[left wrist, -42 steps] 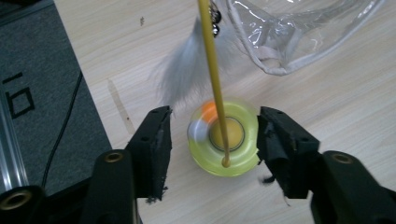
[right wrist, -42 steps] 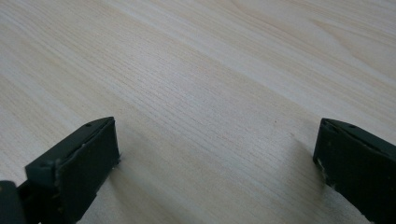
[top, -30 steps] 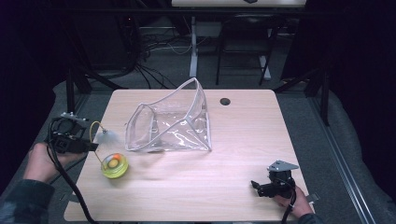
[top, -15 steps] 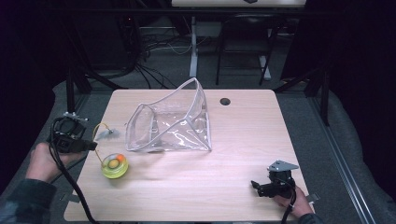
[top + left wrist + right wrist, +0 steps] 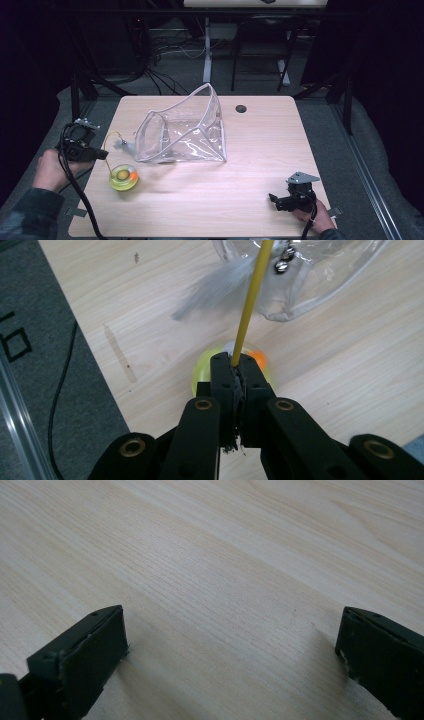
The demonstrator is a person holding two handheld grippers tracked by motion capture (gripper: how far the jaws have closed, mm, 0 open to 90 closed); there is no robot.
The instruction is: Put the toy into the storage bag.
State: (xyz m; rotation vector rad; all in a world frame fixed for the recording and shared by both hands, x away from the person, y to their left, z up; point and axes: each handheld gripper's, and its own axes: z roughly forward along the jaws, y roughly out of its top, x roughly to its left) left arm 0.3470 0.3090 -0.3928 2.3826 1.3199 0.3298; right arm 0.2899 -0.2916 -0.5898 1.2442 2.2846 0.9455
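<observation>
My left gripper is shut on a thin yellow wand at the table's left edge. The wand arcs away from the closed jaws to a grey feather and small bells, which lie against the lower left corner of a clear plastic bag. Just below the jaws, a yellow-green disc toy with an orange ball rests on the table. My right gripper rests near the front right corner, open over bare wood.
The wooden table has a round cable hole at the back. Dark floor, cables and desk legs lie beyond the far edge. A person's hands hold both grippers at the near corners.
My left gripper has shifted a little to the right with the wand, bringing the feather end closer to the bag. The right gripper has not moved.
</observation>
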